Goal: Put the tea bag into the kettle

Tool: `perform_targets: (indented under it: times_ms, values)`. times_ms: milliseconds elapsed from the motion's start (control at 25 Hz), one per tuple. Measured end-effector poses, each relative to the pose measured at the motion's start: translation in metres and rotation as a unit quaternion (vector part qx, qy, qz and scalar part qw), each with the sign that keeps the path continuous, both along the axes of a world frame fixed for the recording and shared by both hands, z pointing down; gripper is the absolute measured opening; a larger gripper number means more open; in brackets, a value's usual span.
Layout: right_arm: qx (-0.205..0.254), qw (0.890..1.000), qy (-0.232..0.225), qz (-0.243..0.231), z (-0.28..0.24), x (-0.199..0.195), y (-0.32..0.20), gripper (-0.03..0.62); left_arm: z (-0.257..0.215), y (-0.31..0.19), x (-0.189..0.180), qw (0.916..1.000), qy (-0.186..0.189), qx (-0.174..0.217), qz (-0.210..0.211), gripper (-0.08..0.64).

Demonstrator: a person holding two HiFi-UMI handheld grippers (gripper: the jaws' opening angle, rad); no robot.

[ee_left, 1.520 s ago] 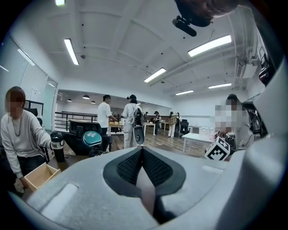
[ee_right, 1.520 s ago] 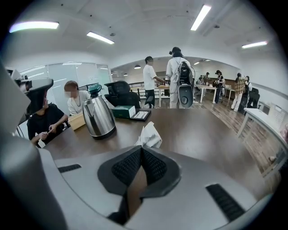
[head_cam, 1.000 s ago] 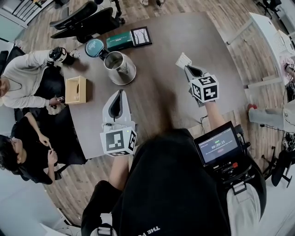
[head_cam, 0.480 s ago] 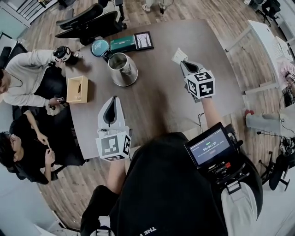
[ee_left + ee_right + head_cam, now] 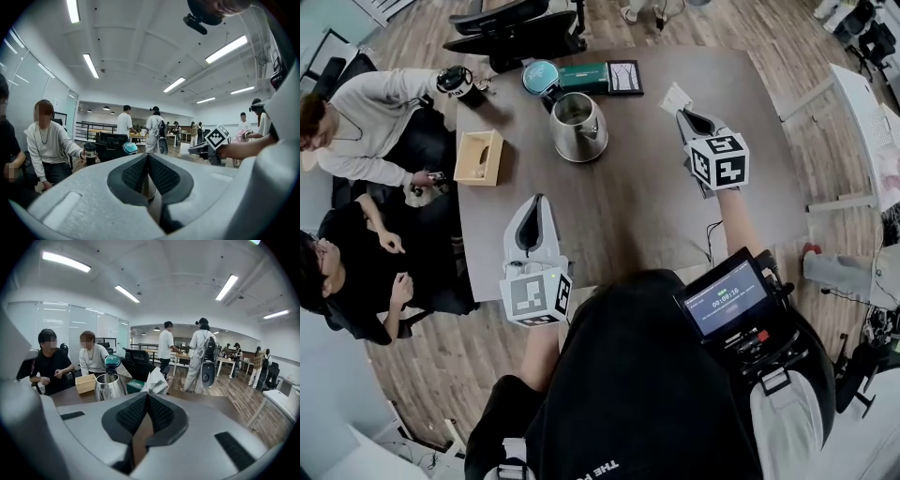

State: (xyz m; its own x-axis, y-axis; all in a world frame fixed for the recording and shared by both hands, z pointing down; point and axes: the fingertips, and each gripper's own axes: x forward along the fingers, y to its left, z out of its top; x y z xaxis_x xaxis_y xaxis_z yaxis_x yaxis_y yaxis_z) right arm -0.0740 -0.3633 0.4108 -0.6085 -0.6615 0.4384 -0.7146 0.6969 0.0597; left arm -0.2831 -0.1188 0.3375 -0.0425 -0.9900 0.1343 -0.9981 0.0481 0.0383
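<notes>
Since a second ago the right gripper (image 5: 685, 115) has drawn nearer to the kettle (image 5: 578, 127) in the head view, carrying the tea bag (image 5: 676, 97) with it. The gap between bag and kettle is smaller, though the two are still well apart. Its jaws are pressed together on the tea bag (a white paper packet), which sticks out past the tips. The bag hangs in the air above the desk (image 5: 637, 206), to the right of the kettle. In the right gripper view the bag shows crumpled just over the jaw tips, with the kettle off to its left.

The kettle stands upright on the far part of the desk, steel-sided, with its teal lid (image 5: 540, 76) tipped back and its mouth open. Just behind it lie a green box (image 5: 584, 76) and a framed picture (image 5: 625, 77), side by side. A wooden box (image 5: 479, 157) sits near the desk's left edge, left of the kettle.

The left gripper (image 5: 537, 200) hangs over the near part of the desk. Its jaws are pressed together with nothing between them (the left gripper view shows the pads meeting). A seated person in a pale top (image 5: 375, 112) has a hand on a black cup (image 5: 457, 82) at the far left corner. A second person in black (image 5: 352, 277) sits alongside.
</notes>
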Motion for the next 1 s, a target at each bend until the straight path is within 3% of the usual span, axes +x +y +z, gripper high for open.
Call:
perform_targets:
  times_ms: [600,1000]
  values:
    - [0.006,0.995,0.000,-0.095,-0.001,-0.104,0.013,0.009,0.003,0.050,-0.048,0.9958,0.002,-0.002,-0.091,0.003]
    - [-0.004,0.988,0.002,-0.152,0.024,-0.176,0.004,0.009,0.022,0.056,-0.083,0.9897,0.004,-0.014,-0.142,0.002]
